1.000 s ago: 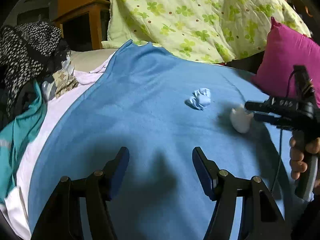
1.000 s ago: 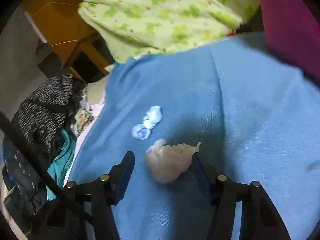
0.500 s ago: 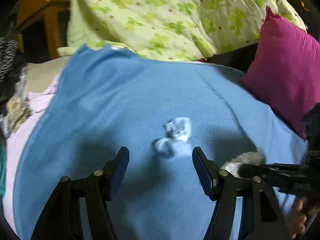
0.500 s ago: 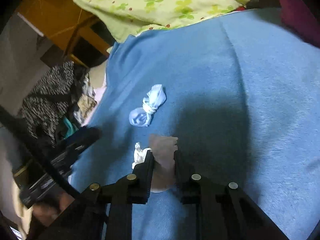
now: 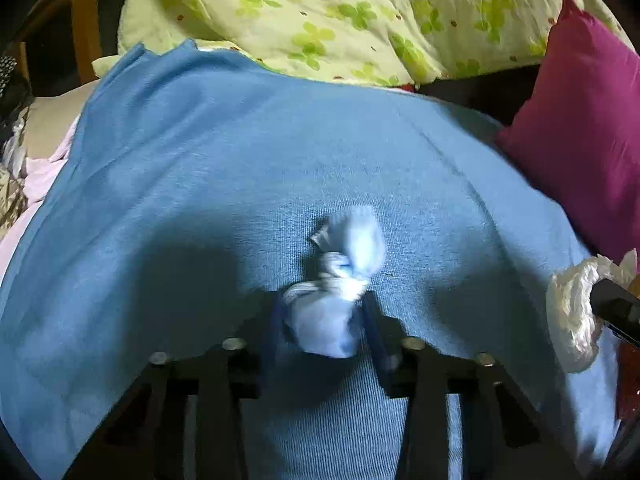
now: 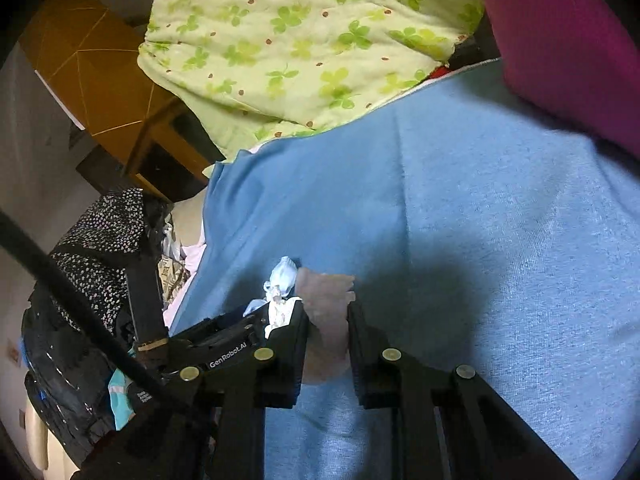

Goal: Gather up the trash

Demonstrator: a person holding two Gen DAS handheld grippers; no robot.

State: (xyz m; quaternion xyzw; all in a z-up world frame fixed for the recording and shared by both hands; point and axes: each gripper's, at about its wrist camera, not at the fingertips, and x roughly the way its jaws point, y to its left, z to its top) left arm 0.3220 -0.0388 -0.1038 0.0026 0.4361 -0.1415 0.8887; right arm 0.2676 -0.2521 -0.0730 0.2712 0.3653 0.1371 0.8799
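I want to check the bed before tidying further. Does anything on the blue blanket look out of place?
Yes. A knotted pale blue scrap lies on the blue blanket, between the fingers of the left gripper, whose jaws have just been closing. A crumpled white wad is clamped in the right gripper. Both look like litter, not bedding.

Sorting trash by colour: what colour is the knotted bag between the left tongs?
Light blue knotted bag, clearest in left wrist view.

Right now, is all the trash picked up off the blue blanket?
Almost. The right claw is shut on the pale crumpled wad. The left claw has just been closing around the knotted light-blue bag, which lies on the blue blanket. No bin shows, so both pieces are yet to be thrown away.
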